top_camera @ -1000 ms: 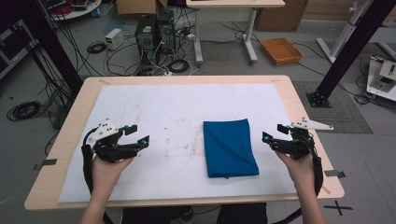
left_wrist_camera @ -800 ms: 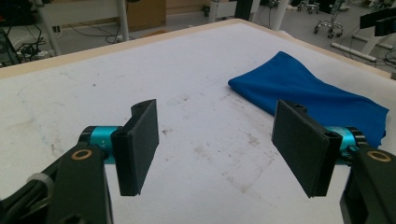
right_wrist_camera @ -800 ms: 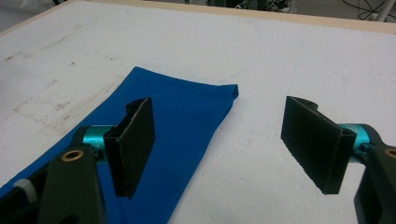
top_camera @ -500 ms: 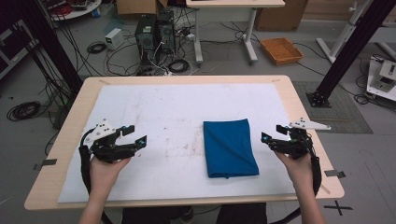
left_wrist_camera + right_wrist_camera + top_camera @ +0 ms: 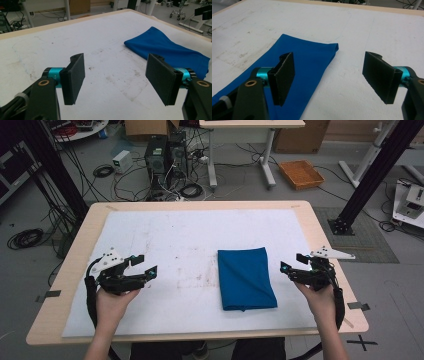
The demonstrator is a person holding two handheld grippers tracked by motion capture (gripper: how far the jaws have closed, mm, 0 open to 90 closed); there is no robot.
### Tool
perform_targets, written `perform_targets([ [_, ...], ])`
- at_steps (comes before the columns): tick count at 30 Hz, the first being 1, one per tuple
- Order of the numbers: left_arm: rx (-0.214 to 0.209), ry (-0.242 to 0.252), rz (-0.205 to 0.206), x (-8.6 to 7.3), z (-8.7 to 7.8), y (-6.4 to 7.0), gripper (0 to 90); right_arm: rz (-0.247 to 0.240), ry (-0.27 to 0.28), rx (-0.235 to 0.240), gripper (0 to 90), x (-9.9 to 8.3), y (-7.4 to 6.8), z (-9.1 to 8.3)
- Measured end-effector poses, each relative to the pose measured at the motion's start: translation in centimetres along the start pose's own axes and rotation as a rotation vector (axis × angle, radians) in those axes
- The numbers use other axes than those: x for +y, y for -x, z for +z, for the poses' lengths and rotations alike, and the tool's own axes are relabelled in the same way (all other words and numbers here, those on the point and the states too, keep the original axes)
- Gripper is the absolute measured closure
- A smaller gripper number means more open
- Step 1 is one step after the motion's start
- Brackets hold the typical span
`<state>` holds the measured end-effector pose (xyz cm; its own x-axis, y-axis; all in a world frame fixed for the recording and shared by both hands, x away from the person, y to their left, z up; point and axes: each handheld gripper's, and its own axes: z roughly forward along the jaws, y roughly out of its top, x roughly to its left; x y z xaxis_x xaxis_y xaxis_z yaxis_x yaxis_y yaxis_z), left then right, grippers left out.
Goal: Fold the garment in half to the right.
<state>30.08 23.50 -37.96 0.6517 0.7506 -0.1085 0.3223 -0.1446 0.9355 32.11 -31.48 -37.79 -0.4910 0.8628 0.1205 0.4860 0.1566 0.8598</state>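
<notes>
Over on the left, the left gripper [image 5: 145, 266] is held just above the white mat [image 5: 165, 235] with its jaws spread wide, nothing between them. A patch of dark smudges [image 5: 192, 279] can be seen on the mat between it and the cloth, probably stains, though it's hard to be sure from up high. One folded blue cloth [image 5: 246, 277] is laid flat right of the middle, nothing resting on it or blocking it. On the right, the right gripper [image 5: 291, 265] is held near the cloth's right edge, not touching, jaws wide apart and nothing held. Two grippers, one cloth, one wooden table [image 5: 320, 245] are counted.
</notes>
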Motion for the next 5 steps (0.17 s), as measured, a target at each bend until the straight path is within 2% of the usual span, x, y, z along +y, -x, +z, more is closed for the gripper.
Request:
perform_targets([
  [5, -0.001, 0.000, -0.001, 0.00, 0.08, 0.00, 32.0, 0.004, -0.002, 0.001, 25.9, 0.03, 0.10, -0.07],
])
